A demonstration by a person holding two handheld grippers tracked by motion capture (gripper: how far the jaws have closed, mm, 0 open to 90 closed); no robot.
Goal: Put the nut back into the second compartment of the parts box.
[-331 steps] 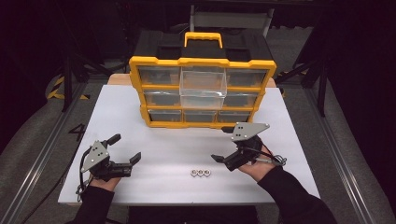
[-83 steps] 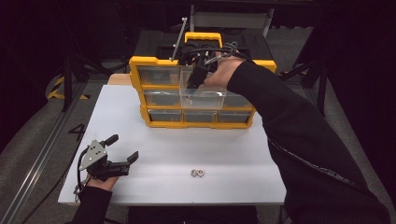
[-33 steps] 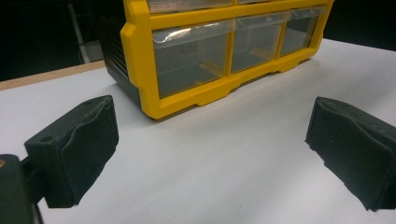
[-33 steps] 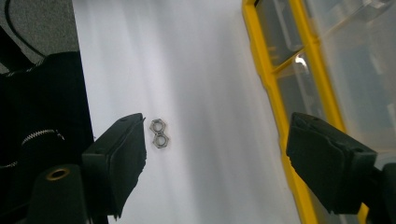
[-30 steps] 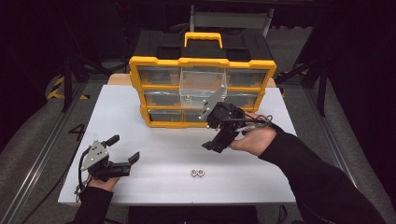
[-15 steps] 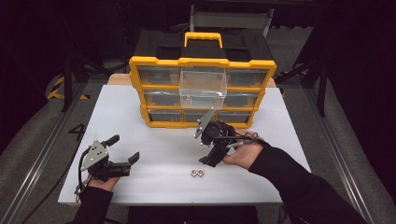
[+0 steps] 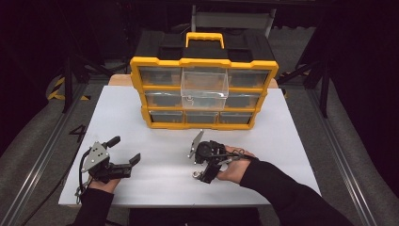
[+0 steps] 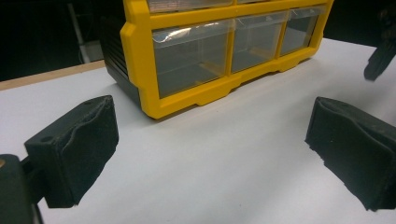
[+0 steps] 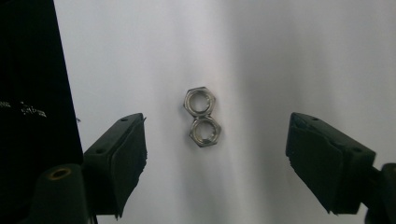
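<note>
The two nuts (image 9: 202, 118) ahead of the right tool (image 9: 215, 163) are bare metal, shiny and smooth. The counter (image 9: 280, 56) under them is white, smooth, faintly glossy. The tool's pads (image 9: 123, 163) look like matt black rubber, slightly rough. The organizer (image 7: 203, 89) beyond has a glossy yellow plastic frame and clear plastic drawers (image 7: 204, 88).

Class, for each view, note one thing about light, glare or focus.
High view: table bright, surroundings black. Left gripper view: glare on the clear drawers, near pads soft. Right gripper view: two nuts sharp, soft shadow bands across the white surface.

White table (image 7: 141, 113) — organizer (image 7: 203, 92), two nuts (image 9: 201, 116)
</note>
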